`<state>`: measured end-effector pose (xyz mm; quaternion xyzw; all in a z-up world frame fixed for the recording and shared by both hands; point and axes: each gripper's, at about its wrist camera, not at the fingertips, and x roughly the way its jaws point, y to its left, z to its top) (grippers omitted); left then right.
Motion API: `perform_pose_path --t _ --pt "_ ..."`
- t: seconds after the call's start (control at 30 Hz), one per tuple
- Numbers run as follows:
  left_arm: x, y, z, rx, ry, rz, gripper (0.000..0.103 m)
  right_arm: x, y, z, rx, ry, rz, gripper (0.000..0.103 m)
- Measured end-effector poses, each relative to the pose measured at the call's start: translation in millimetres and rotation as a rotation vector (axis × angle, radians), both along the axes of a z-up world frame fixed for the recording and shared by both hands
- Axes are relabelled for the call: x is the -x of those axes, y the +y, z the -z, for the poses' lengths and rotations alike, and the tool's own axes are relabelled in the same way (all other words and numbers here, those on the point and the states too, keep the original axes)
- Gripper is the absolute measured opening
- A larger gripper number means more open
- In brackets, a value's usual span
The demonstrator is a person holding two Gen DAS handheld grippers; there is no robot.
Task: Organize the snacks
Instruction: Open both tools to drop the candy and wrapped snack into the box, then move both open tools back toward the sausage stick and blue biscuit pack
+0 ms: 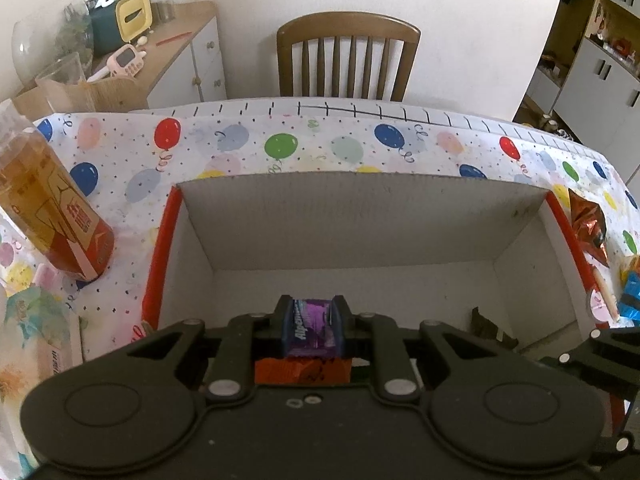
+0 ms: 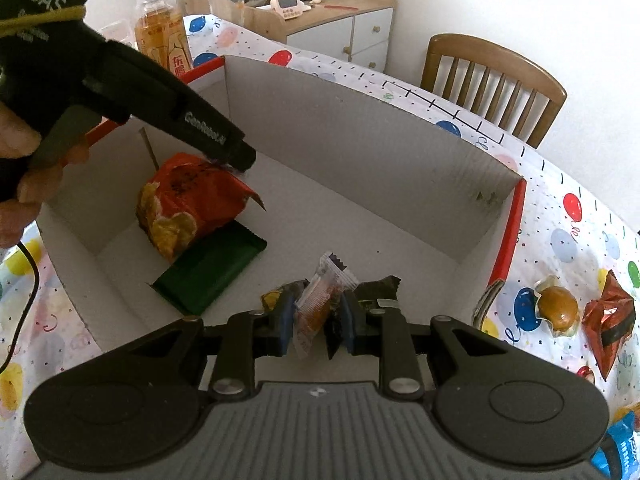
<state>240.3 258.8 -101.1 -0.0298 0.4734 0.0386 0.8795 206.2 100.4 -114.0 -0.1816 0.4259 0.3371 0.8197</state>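
On the balloon-print tablecloth (image 1: 280, 148) sits a big white cardboard box (image 1: 360, 216) with red rims, open at the top, filling the middle of both views. A wooden chair (image 1: 348, 56) stands at twelve o'clock beyond the table in the left wrist view, and a tall amber drink bottle (image 1: 48, 216) stands on the cloth at nine o'clock, just beside the box's left wall.

Inside the box, seen from the right wrist, a crumpled red chip bag (image 2: 192, 208) with yellow chips printed on it lies at ten o'clock, resting partly on a flat dark green packet (image 2: 212, 276).

The left gripper (image 1: 313, 326) hangs over the box, its jaws pinching a small purple candy pack (image 1: 312, 328) with white lettering, directly above the red bag. In the right wrist view a person's hand (image 2: 20, 168) grips its handle at nine o'clock.

The right gripper (image 2: 318, 316) is also over the box, jaws pinching a clear sachet (image 2: 316, 312) with an orange-brown filling and red print; a dark wrapper (image 2: 376, 296) sits against the right finger, whether gripped I cannot tell.

Outside the box at three o'clock lie a wrapped brown bun (image 2: 558, 308) and a shiny red foil packet (image 2: 610, 316).
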Motion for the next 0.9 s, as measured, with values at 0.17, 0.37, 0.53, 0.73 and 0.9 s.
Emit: perform_pose_path --t 0.17,0.37,0.53,0.73,0.9 --pt "1.7 -2.3 3.2 -0.001 0.010 0.001 0.020 0.0 -1.0 -3.3 -0.026 0.014 0.003 0.033" --pt "8.2 -7.9 0.4 0.000 0.004 0.007 0.028 6.2 -6.0 -14.7 -0.065 -0.008 0.005 0.057" --pt "16.3 -12.0 -5.6 -0.002 -0.011 0.007 0.038 6.5 -15.2 -23.9 -0.100 -0.008 0.035 0.058" --pt "28.3 -17.2 -15.9 -0.002 -0.035 0.007 0.052 9.0 -32.4 -35.9 -0.148 -0.015 0.079 0.067" --pt "38.9 -23.3 -25.9 -0.012 -0.059 0.010 0.059 11.6 -50.6 -48.9 -0.194 -0.019 0.104 0.068"
